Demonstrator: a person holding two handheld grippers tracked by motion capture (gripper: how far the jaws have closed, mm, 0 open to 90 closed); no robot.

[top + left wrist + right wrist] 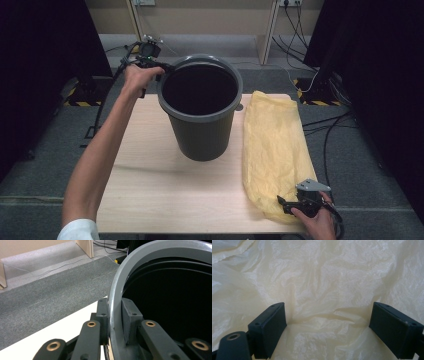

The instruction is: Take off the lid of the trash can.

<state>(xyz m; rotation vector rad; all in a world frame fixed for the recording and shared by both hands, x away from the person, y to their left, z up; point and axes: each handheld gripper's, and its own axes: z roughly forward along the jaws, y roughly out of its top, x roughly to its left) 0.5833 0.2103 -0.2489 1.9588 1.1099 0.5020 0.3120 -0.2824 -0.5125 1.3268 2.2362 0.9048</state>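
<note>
Bucket point(202, 125) rim sits clamped between left tongs point(115, 315).

Pale yellow plastic sheeting point(324, 277) spreads across the whole frame, thin, crinkled and glossy, with creases running in all directions and a scalloped edge showing at the upper left. Two black pads of the right gripper point(328, 332) rise from the bottom: one at the lower left point(268, 328), one at the lower right point(395, 328). They stand far apart, and a soft fold of the sheeting lies across the wide gap between them. Neither pad visibly presses on the plastic.
</note>
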